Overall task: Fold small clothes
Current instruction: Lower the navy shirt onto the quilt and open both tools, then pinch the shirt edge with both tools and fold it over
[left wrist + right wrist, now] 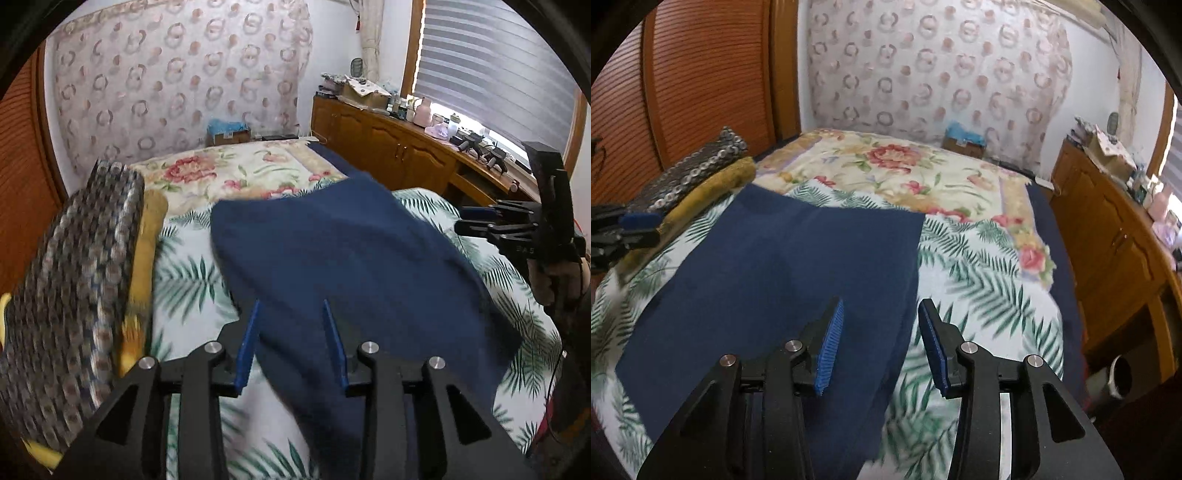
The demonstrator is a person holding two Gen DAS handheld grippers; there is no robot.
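Note:
A navy blue garment (343, 251) lies spread flat on the palm-leaf bedsheet (184, 273); it also shows in the right wrist view (783, 273). My left gripper (291, 306) is open and empty, its jaws just above the garment's near left edge. My right gripper (881, 306) is open and empty, jaws hovering over the garment's near right edge. The right gripper also shows at the right of the left wrist view (476, 219). The left gripper also shows at the left edge of the right wrist view (635, 227).
A stack of folded items, a patterned grey one (74, 280) on a mustard one (147, 236), lies along the bed's left side. A floral quilt (894, 170) covers the far bed. A wooden cabinet (399, 147) with clutter runs along the right wall.

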